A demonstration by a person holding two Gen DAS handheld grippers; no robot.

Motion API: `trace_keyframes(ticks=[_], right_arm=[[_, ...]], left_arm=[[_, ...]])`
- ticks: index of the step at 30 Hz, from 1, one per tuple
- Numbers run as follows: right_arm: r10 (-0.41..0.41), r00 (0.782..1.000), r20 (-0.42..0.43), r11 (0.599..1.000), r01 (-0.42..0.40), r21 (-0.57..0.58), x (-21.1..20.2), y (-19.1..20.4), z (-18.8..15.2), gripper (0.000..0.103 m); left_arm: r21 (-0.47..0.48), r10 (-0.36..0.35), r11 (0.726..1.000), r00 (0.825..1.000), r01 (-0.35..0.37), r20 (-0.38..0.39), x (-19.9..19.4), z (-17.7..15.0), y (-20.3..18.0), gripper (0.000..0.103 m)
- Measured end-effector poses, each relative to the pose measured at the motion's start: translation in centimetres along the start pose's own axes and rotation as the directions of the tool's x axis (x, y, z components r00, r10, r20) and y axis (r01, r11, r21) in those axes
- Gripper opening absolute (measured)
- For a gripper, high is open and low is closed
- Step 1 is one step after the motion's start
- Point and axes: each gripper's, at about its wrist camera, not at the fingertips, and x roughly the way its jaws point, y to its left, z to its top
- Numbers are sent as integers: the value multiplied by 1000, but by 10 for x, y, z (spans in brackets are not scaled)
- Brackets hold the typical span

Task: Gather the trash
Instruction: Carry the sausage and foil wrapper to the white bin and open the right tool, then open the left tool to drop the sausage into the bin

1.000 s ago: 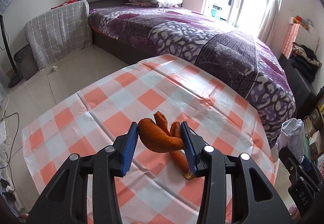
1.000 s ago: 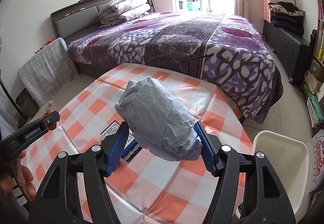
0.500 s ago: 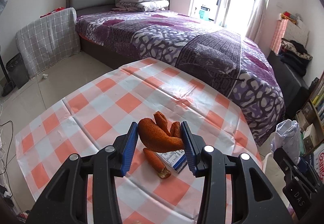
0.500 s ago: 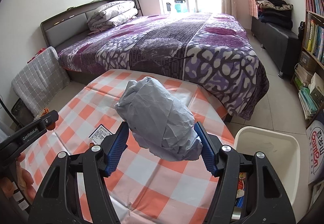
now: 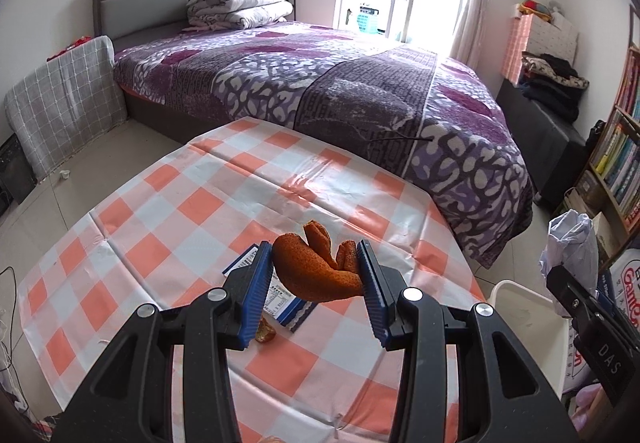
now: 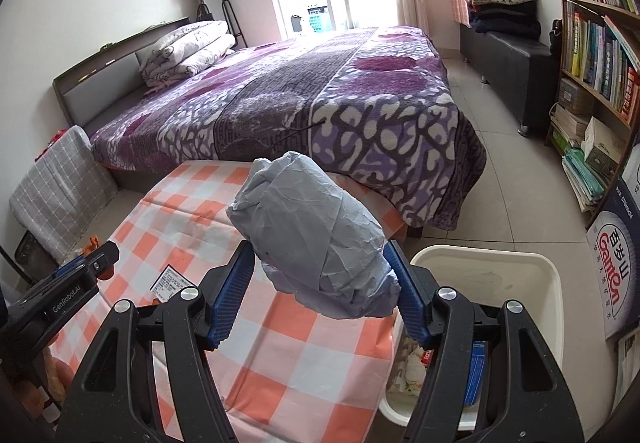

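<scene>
A: What's hidden or hard to read?

B: The white plastic bin (image 6: 486, 271) is cut off by the right gripper's (image 6: 316, 285) black arms; only bits of wrappers show inside. A small orange scrap (image 5: 265, 335) on the table sits half behind the left gripper's (image 5: 316, 275) blue pad. The blue-and-white printed packet (image 5: 286, 303) on the orange-and-white checked tablecloth (image 5: 224, 211) is partly covered too; its text is too small to read.

A: Tongs?

B: Left gripper clenched on a curled orange peel (image 5: 312, 271), held above the table near its right-hand edge. Right gripper clamped on a crumpled grey-blue paper wad (image 6: 312, 231), held over the table's edge, just beside the bin.

A: Surroundings?

B: Purple patterned bed (image 5: 320, 91) beyond the table, folded duvets (image 5: 240, 5) at the headboard. Bookshelf (image 6: 596, 39) to the right, dark bench (image 6: 508, 63) with folded clothes. Bin stands on the tile floor against the table side. From the left view, the right gripper with its wad shows at the frame edge, above the bin's rim.
</scene>
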Motion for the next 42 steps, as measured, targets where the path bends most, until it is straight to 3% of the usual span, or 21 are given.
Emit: trace_keyframes(ticks=[11, 18, 25, 28, 37, 42], right_arm=[[-68, 998, 17, 990, 66, 123, -19, -57, 7, 64], [-127, 992, 0, 964, 124, 234, -31, -97, 7, 66], [-185, 983, -5, 916, 174, 362, -44, -139, 5, 83], [-197, 980, -2, 898, 181, 402, -50, -153, 4, 84], [-192, 981, 2, 865, 168, 473, -63, -182, 2, 88], [-204, 979, 3, 855, 177, 487, -67, -190, 2, 90]], left_arm=[[109, -58, 992, 998, 59, -14, -5, -15, -51, 43], [175, -108, 978, 994, 112, -30, -9, -27, -83, 43], [230, -158, 959, 986, 166, -52, -14, -38, -115, 43], [240, -179, 952, 981, 191, -73, -14, -42, -126, 43], [270, -249, 921, 957, 281, -150, -13, -58, -161, 43], [261, -305, 897, 927, 357, -220, -8, -70, -177, 44]])
